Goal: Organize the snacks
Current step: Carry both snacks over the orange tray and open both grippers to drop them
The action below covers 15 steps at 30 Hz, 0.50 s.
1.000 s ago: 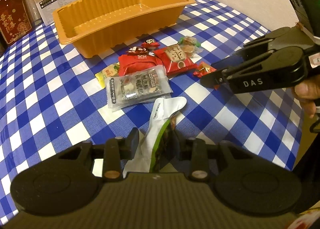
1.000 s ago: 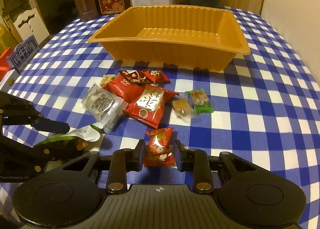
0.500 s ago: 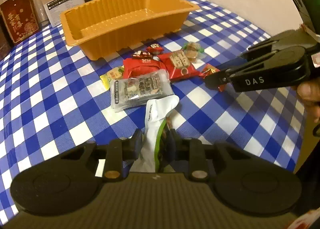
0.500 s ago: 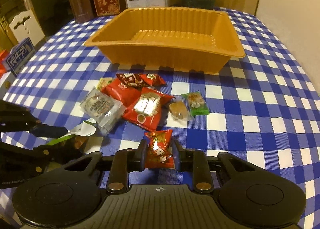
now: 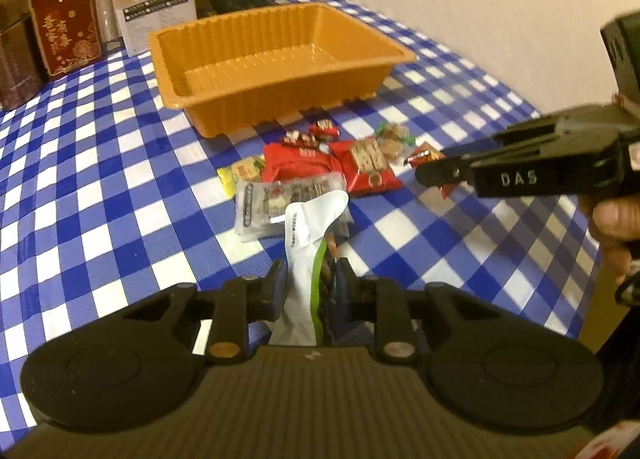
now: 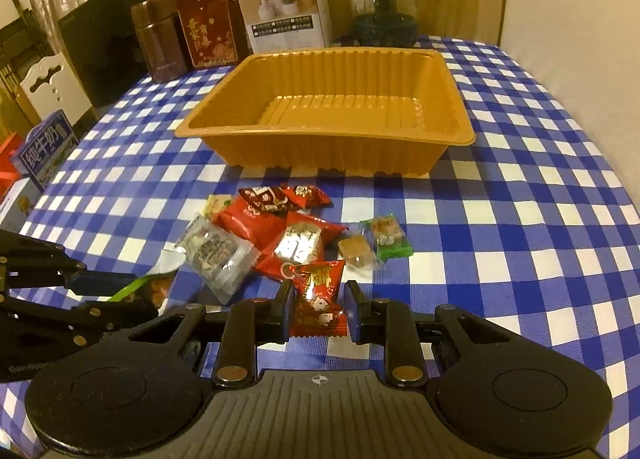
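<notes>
Left wrist view: left tongs (image 5: 311,287) closed narrow on a white-and-green packet (image 5: 310,243), pads pressing its lower part. The packet's long axis runs straight ahead from the jaws, its white end pointing toward the snack pile (image 5: 320,167) and the orange tray (image 5: 276,99) beyond. Tray is empty and sits on the checked counter (image 5: 100,187), past the pile. The right tongs (image 5: 430,175) reach in from the right edge, with a small red wrapper at their tips.

Right wrist view: right tongs (image 6: 316,309) closed narrow on a red candy packet (image 6: 318,299), which stands roughly upright between the pads, long axis pointing ahead toward the tray (image 6: 328,151). Rest of the pile lies just ahead of it: clear packet (image 6: 218,255), larger red packets, green-wrapped sweet (image 6: 388,237). Left tongs (image 6: 132,291) are visible low left with their packet.

Judgement: grasp step complete on both sides, nothing in the tray yet. Next move calls for lifting each packet clear of the pile, carrying it forward over the tray's near rim, then releasing inside. The floppy white packet may drag on the clear packet beside it.
</notes>
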### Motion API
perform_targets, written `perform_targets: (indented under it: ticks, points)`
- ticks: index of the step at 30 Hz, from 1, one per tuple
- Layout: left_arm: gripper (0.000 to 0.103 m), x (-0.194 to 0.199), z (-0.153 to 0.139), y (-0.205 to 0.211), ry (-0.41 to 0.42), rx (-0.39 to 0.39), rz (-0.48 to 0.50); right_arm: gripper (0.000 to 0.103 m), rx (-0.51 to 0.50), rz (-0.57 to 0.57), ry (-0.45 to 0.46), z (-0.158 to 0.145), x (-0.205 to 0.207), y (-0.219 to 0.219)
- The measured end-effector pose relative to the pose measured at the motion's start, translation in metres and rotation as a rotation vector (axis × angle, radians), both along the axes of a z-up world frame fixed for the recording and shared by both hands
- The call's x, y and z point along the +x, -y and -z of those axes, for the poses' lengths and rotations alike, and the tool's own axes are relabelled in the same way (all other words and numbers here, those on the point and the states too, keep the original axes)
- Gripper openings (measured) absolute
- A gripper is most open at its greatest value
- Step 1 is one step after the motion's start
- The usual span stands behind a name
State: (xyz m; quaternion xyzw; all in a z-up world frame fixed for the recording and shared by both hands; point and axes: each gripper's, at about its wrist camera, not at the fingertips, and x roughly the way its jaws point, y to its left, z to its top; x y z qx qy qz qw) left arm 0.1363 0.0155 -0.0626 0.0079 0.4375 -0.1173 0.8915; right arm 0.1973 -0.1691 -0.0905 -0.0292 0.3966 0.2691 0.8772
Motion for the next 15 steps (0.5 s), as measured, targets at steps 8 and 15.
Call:
perform_targets:
  ticks: [8, 15]
  points:
    - [0.023, 0.019, -0.031, 0.000, 0.049, -0.022, -0.052, 0.027, 0.062, 0.036, 0.069, -0.020, 0.002, 0.006]
    - [0.023, 0.056, -0.056, 0.005, 0.100, -0.069, -0.124, 0.027, 0.116, 0.094, 0.128, -0.040, 0.024, 0.011]
